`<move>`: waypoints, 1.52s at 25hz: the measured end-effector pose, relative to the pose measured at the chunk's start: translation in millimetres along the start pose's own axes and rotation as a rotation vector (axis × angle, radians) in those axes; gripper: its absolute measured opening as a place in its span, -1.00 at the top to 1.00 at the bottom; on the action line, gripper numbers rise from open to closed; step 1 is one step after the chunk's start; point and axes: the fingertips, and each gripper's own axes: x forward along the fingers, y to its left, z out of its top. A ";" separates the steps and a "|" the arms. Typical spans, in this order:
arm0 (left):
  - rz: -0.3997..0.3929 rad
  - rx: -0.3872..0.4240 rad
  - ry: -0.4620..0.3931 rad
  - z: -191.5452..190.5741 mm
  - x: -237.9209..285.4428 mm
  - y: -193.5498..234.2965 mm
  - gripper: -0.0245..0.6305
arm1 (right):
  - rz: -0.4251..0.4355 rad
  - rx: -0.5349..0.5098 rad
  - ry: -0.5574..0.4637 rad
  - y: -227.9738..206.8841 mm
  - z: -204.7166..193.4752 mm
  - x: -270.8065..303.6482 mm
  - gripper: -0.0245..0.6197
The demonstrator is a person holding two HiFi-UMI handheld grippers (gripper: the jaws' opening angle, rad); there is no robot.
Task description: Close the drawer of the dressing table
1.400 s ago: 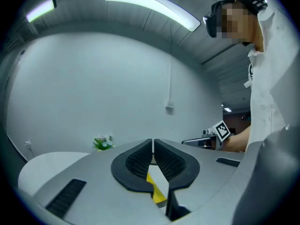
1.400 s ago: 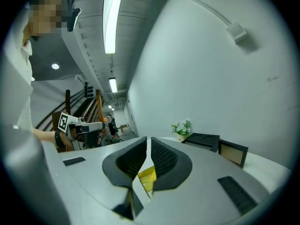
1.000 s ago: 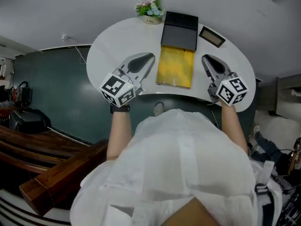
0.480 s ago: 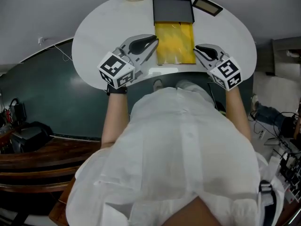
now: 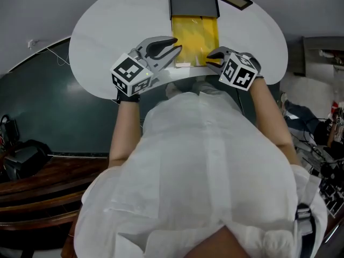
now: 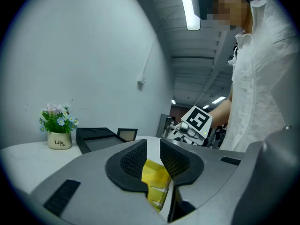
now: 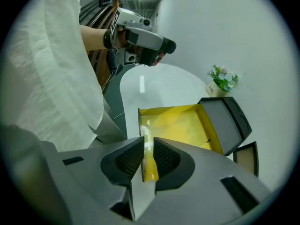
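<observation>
**Head view:** shows one yellow drawer pulled open from the dressing table, with two tools at its front, left gripper and right gripper.

**Left gripper view:** shows jaws slightly apart, empty.

**Right gripper view:** shows jaws just opening, front rim seemingly beyond them.

Likely light, stiff, free-sliding; best pushed at the front rim.

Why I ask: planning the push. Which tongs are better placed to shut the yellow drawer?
Likely right. The right tongs point down at the drawer front, jaws just opening with its edge seen between them; the left tongs sit level beside it.
</observation>
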 end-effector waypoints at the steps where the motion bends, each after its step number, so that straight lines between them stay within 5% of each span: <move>1: 0.001 -0.003 0.002 -2.1 0.4 0.0 0.63 | 0.028 -0.020 0.021 2.5 -1.3 4.8 0.79; 8: 0.005 -0.023 0.004 -9.2 -2.2 2.9 0.62 | 0.182 -0.087 0.158 15.6 -22.0 35.3 0.79; 18: 0.029 -0.038 -0.007 -6.9 -8.6 11.2 0.60 | 0.268 -0.143 0.264 26.8 -34.9 54.0 0.77; 38: 0.048 -0.043 -0.013 -5.9 -5.6 12.7 0.60 | 0.226 -0.101 0.265 23.2 -42.0 62.7 0.86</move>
